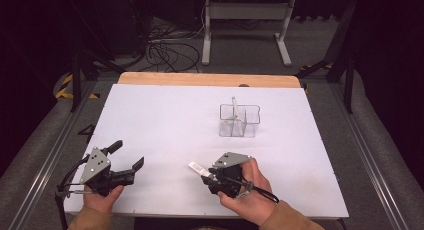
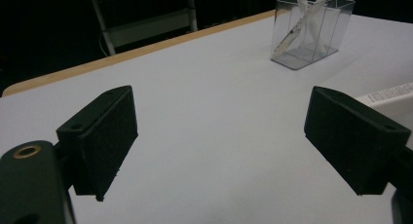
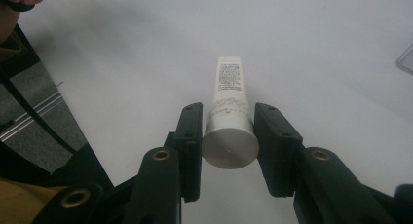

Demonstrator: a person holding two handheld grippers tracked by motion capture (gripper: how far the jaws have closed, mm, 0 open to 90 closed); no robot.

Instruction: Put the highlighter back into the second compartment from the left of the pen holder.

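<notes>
A white tube (image 3: 229, 85) with small print lies between the jaws of my right gripper (image 3: 228, 113), its round cap end toward the camera. Both pads press on the tube near the cap. In the high view my right gripper (image 1: 206, 176) is at the front middle of the table, with the tube (image 1: 195, 167) sticking out to its left. My left gripper (image 1: 127, 155) stands at the front left, jaws wide apart. The left gripper (image 2: 219, 131) has nothing but bare table between its pads (image 2: 104, 136). The tube's end (image 2: 389, 95) shows behind its right pad.
A clear plastic holder (image 1: 240, 121) stands right of the table's middle with a white stick-like item (image 1: 233, 107) leaning in it; the holder (image 2: 311, 34) also shows far off. A white sheet (image 1: 165, 115) covers the table, with a wooden edge (image 1: 200, 79) behind. Cables and a stand lie on the floor beyond.
</notes>
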